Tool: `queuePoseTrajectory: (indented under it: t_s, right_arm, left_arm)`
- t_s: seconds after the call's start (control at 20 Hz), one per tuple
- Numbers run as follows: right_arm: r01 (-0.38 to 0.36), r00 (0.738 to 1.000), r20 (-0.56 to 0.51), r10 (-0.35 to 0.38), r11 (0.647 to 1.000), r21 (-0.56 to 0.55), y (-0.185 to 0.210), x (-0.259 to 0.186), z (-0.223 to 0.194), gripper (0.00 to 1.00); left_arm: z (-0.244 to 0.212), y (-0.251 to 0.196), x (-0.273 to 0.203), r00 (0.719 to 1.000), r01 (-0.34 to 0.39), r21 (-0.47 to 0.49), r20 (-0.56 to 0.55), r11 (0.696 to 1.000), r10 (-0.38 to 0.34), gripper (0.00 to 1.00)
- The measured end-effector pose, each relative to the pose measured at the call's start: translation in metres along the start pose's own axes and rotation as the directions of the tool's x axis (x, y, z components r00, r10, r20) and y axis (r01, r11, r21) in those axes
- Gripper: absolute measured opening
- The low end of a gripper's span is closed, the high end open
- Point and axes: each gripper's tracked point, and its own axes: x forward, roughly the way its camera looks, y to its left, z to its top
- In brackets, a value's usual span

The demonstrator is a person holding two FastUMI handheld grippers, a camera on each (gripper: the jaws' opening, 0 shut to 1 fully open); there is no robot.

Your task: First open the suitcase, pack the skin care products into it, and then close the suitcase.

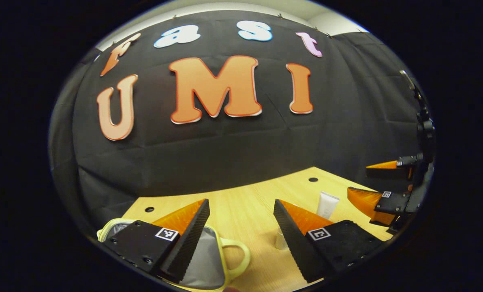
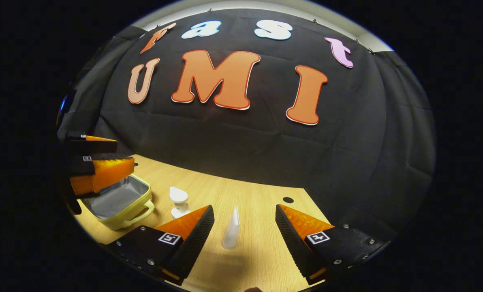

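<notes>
Right gripper view: right gripper (image 2: 244, 227), jaws spread, frames the upright tube (image 2: 231, 229); close squarely around its middle. Left gripper (image 1: 241, 227) released above the open suitcase (image 1: 203, 263).

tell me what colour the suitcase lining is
Grey, inside a pale yellow shell; the suitcase shows best in the right gripper view.

The pale yellow suitcase (image 2: 118, 202) lies open, grey lining showing; beside it stand a white pump bottle (image 2: 179, 202) and a white tube (image 2: 232, 229).
</notes>
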Motion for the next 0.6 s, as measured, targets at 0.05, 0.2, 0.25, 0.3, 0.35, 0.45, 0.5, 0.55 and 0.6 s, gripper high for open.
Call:
queuePoseTrajectory:
  t_s: [0.05, 0.2, 0.25, 0.3, 0.35, 0.45, 0.5, 0.55, 0.6]
  right_arm:
    - [-0.006, 1.000, -0.008, 0.006, 1.000, -0.001, -0.001, 0.000, -0.004, 0.97]
    - [-0.005, 1.000, -0.030, 0.005, 1.000, -0.002, -0.008, 0.003, -0.012, 0.97]
    - [-0.002, 0.999, -0.033, 0.002, 1.000, -0.004, -0.011, 0.003, -0.013, 0.97]
    - [-0.002, 0.999, -0.036, 0.001, 1.000, -0.006, -0.013, 0.004, -0.015, 0.97]
    - [-0.003, 0.999, -0.039, 0.003, 1.000, -0.006, -0.016, 0.004, -0.016, 0.97]
    - [-0.011, 0.999, -0.047, 0.010, 1.000, -0.008, -0.021, 0.004, -0.020, 0.97]
    - [-0.012, 0.999, -0.048, 0.012, 1.000, -0.012, -0.025, 0.004, -0.023, 0.97]
    - [-0.018, 0.998, -0.053, 0.018, 1.000, -0.013, -0.026, 0.006, -0.025, 0.97]
    - [-0.024, 0.998, -0.062, 0.023, 1.000, -0.014, -0.028, 0.008, -0.030, 0.97]
  left_arm:
    - [-0.009, -0.013, 0.005, 1.000, 0.021, 0.013, -0.024, 1.000, -0.021, 1.00]
    - [-0.033, -0.043, 0.016, 0.995, 0.077, 0.046, -0.074, 0.996, -0.074, 1.00]
    - [-0.044, -0.053, 0.021, 0.992, 0.091, 0.048, -0.095, 0.995, -0.086, 1.00]
    - [-0.055, -0.062, 0.025, 0.989, 0.101, 0.045, -0.116, 0.994, -0.096, 0.99]
    - [-0.065, -0.068, 0.030, 0.985, 0.104, 0.041, -0.141, 0.994, -0.098, 0.99]
    - [-0.080, -0.079, 0.037, 0.978, 0.119, 0.012, -0.175, 0.993, -0.115, 1.00]
    - [-0.086, -0.085, 0.042, 0.975, 0.124, -0.002, -0.187, 0.992, -0.122, 1.00]
    - [-0.092, -0.087, 0.046, 0.973, 0.123, -0.009, -0.196, 0.992, -0.122, 1.00]
    - [-0.098, -0.089, 0.050, 0.971, 0.118, -0.015, -0.207, 0.993, -0.119, 1.00]
